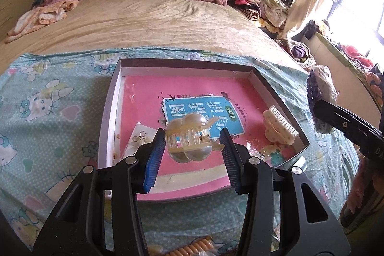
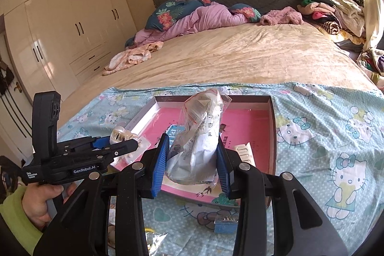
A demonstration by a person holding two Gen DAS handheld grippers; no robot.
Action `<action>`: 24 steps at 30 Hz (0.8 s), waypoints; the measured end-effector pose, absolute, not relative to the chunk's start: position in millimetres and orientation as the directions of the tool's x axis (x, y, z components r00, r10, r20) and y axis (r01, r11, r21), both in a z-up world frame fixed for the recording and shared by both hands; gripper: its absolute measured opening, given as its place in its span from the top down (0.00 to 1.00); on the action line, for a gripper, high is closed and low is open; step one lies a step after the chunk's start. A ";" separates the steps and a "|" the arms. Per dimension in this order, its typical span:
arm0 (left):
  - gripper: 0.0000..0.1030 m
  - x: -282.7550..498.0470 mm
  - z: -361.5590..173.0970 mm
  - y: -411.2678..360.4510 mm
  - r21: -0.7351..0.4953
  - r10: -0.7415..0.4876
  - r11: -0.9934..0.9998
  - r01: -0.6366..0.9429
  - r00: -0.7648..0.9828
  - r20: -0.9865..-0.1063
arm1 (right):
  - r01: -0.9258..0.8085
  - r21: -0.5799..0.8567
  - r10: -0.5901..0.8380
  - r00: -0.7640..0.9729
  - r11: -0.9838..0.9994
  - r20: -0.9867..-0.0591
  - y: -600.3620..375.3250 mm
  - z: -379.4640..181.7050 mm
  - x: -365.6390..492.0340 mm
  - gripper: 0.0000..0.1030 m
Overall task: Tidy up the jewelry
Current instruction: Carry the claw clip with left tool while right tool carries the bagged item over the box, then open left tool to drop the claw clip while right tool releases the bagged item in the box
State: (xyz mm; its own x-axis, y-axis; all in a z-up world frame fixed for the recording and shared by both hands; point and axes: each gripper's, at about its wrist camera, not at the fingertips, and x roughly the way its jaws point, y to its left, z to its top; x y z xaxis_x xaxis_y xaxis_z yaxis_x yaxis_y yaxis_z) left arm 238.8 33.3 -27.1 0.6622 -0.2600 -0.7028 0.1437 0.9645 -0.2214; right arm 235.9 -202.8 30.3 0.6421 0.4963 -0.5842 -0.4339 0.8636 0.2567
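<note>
My left gripper (image 1: 193,143) clamps a clear hair claw (image 1: 189,140) above the shallow box (image 1: 276,85), ready to drop it in. My right gripper (image 2: 192,160) squeezes a plastic bag (image 2: 199,136) over the same box, beside a cream claw (image 1: 279,127).

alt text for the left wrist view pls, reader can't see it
The left gripper holds a translucent hair claw clip between its blue pads, above a shallow box lined with a pink book on a Hello Kitty sheet. A cream claw clip lies in the box's right corner.
</note>
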 end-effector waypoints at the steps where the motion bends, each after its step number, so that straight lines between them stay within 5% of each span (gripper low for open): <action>1: 0.63 241.3 -30.3 33.3 -0.224 -0.262 0.964 0.143 0.655 -0.709 | -0.432 0.258 0.495 0.637 0.864 -0.591 -202.3 27.2 238.4 0.65; 13: 0.62 251.1 -49.0 30.8 -0.219 -0.262 0.965 0.145 0.617 -0.742 | -0.420 0.253 0.475 0.593 0.871 -0.651 -192.5 -1.7 252.4 0.65; 16: 0.46 250.9 -48.9 32.4 -0.218 -0.259 0.966 0.142 0.617 -0.743 | -0.418 0.251 0.470 0.586 0.873 -0.660 -190.8 -6.1 255.7 0.65; 24: 0.39 243.8 -41.9 45.8 -0.230 -0.246 0.967 0.110 0.640 -0.728 | -0.422 0.223 0.445 0.553 0.878 -0.704 -179.9 -22.8 262.8 0.65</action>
